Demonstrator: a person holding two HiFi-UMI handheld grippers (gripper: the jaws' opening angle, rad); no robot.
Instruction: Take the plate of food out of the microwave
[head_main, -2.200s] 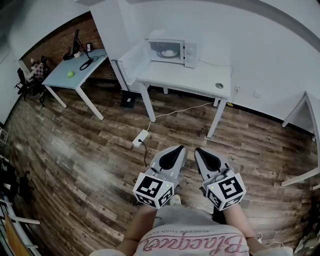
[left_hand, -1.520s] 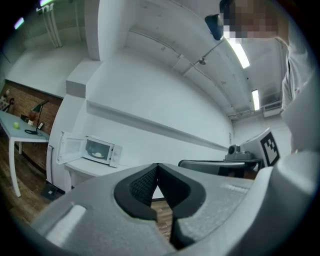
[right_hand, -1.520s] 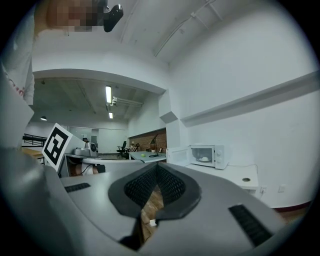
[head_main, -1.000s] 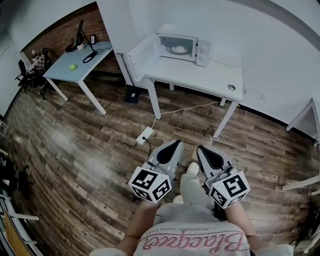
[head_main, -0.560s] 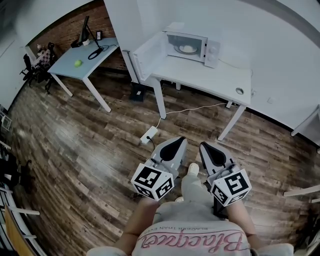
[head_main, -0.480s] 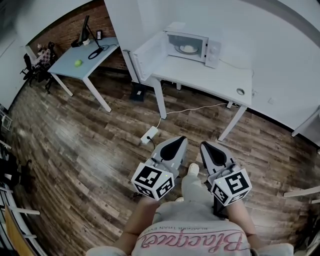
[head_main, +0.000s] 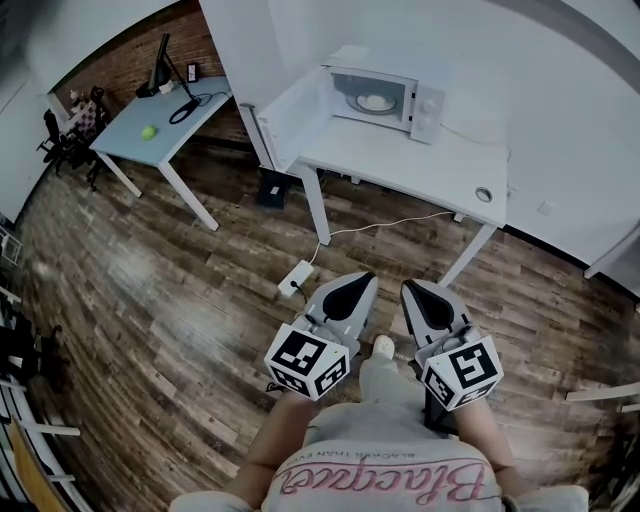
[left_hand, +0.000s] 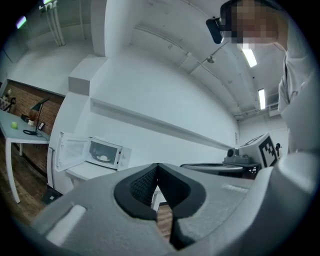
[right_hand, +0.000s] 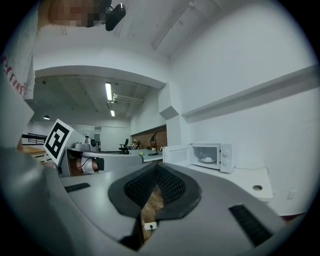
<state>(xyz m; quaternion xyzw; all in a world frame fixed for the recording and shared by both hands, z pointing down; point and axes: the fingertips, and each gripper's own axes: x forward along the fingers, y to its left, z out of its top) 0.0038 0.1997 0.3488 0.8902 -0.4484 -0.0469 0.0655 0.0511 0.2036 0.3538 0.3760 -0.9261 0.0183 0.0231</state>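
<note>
The white microwave (head_main: 385, 98) stands on a white table (head_main: 420, 160) across the room, its door (head_main: 290, 115) swung open to the left. Inside it a plate of food (head_main: 375, 102) rests on the turntable; the plate (left_hand: 103, 158) and microwave (right_hand: 212, 156) also show small in both gripper views. My left gripper (head_main: 358, 283) and right gripper (head_main: 412, 291) are held side by side, level, well short of the table and over the wooden floor. Both are shut with nothing between the jaws (left_hand: 157, 167) (right_hand: 157, 167).
A power strip (head_main: 295, 278) with a cable lies on the floor in front of the table. A black box (head_main: 272, 187) sits under the table's left end. A desk (head_main: 160, 125) with a green ball (head_main: 148, 132) and a monitor stands at far left.
The microwave and its table have grown slightly larger and shifted in the head view as the person walks toward them. Both grippers stay shut and side by side.
</note>
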